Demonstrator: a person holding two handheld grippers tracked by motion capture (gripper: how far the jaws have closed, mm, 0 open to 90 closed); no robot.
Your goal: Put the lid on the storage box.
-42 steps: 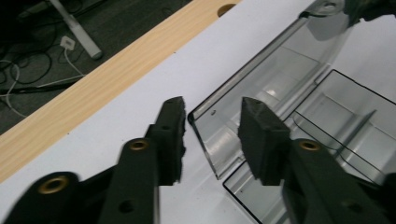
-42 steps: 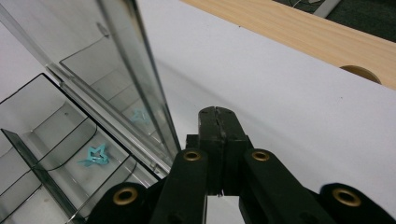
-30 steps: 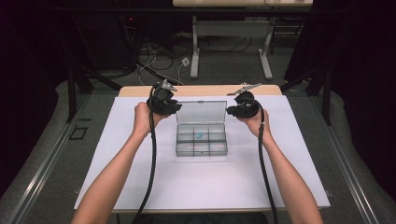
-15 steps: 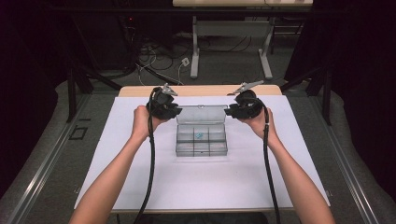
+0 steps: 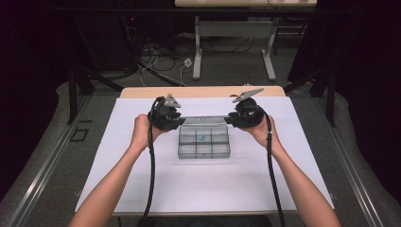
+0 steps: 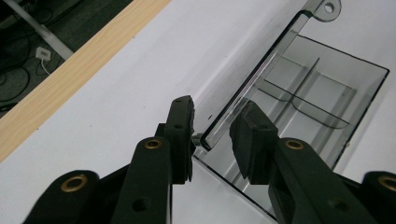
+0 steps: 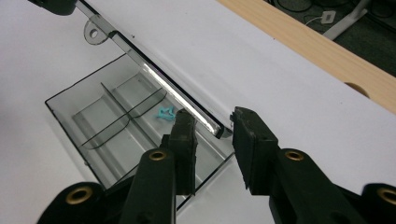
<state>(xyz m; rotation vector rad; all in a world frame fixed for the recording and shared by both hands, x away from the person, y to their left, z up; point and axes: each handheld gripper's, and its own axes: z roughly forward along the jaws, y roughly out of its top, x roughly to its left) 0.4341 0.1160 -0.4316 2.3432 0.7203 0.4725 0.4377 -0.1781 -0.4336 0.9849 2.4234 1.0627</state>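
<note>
From the high view, a clear compartment box [image 5: 204, 141] sits mid-table on the white sheet [image 5: 203, 189], with the left gripper [image 5: 178, 121] and right gripper [image 5: 230, 119] at the 2 far corners, where its lid [image 5: 203, 119] rises. In the left gripper view, the jaws stand apart around the lid's corner edge [image 6: 243, 93], not clamped. In the right gripper view, the jaws likewise straddle the lid's end [image 7: 180, 98], parted, above a small teal piece [image 7: 165, 112] in 1 compartment.

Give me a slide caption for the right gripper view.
Open hand-held gripper straddling the clear box's lid edge.
</note>
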